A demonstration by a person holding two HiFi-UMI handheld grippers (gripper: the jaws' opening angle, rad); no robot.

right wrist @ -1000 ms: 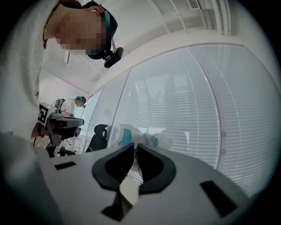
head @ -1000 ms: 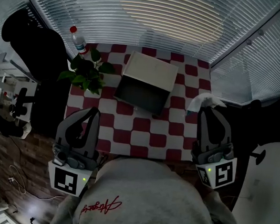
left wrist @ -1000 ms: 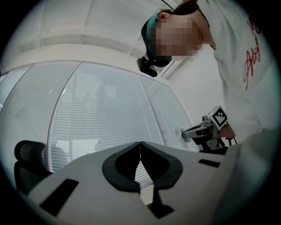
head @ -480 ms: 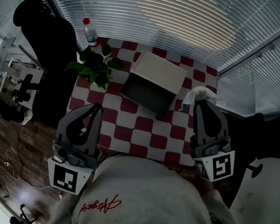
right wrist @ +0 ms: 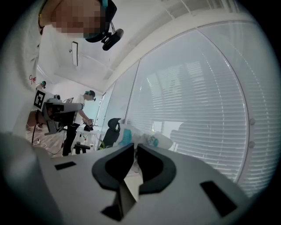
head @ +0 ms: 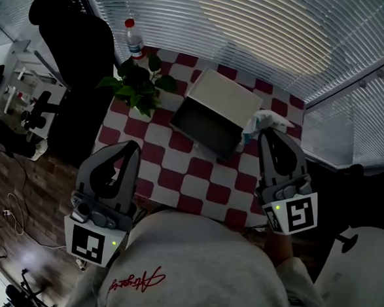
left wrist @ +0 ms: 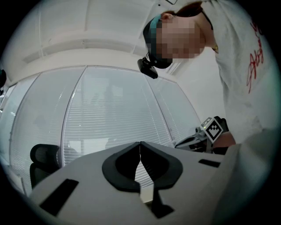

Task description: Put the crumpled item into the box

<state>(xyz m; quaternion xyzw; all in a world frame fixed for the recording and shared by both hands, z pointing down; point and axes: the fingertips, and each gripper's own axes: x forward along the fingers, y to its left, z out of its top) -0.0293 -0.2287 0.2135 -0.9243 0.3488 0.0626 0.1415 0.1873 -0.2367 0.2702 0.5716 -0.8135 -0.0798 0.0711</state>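
On bench (head: pixel 197 177), red-white check cloth. Grey sweatshirt (head: pixel 190 274) at frame bottom: red script, unreadable. Box (head: pixel 210 121) open, cream outside, dark inside, nothing seen in it. Potted plant (head: pixel 137 87) left of box. Left tool (head: pixel 132 148) over bench's near-left corner, jaws pressed together, nothing between. Right tool (head: pixel 267 130) clamped on crumpled item (head: pixel 261 119), white with teal print, just beside box's right edge, outside it. Bottle (head: pixel 134 42), red cap, label unreadable, behind plant. Only right gripper view shows office chair (right wrist: pixel 113 127) and second person (right wrist: pixel 85 110) far back.
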